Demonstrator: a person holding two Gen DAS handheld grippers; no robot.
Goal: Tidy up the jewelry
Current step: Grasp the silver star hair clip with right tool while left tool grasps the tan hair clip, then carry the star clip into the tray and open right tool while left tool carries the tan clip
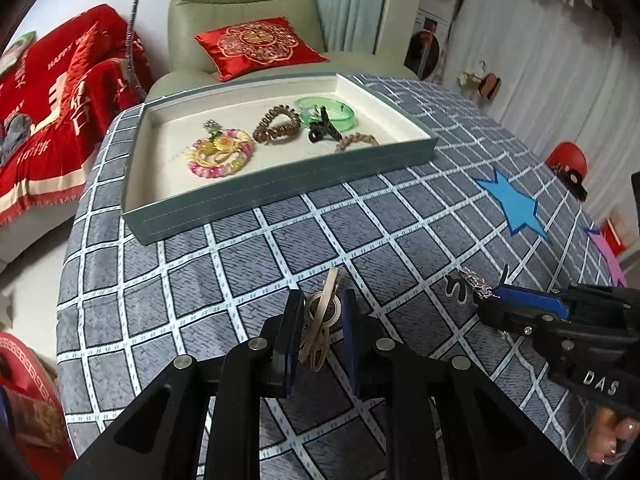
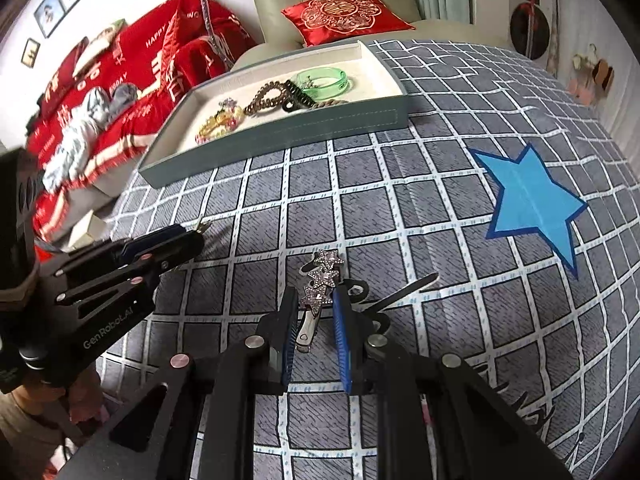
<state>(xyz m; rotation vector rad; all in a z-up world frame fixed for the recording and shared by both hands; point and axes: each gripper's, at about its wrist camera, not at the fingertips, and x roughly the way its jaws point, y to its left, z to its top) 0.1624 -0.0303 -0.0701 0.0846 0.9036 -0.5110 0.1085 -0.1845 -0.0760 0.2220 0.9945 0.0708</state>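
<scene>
My left gripper (image 1: 322,300) is shut on a gold hair clip (image 1: 322,320), held just above the checked tablecloth. My right gripper (image 2: 318,300) is shut on a silver star hair clip (image 2: 322,276); it also shows in the left wrist view (image 1: 476,285) at the right. The grey-blue jewelry tray (image 1: 280,196) with a cream lining lies ahead at the table's far side. In it lie a pink and yellow bead bracelet (image 1: 220,154), a brown coil hair tie (image 1: 276,124), a green bangle (image 1: 326,110), a black claw clip (image 1: 322,128) and a beaded strand (image 1: 358,140).
A blue paper star (image 2: 532,200) and a pink shape (image 1: 606,252) lie on the cloth at the right. Behind the table stand a green armchair (image 1: 240,8) with a red cushion (image 1: 260,46) and a sofa under a red blanket (image 1: 60,92).
</scene>
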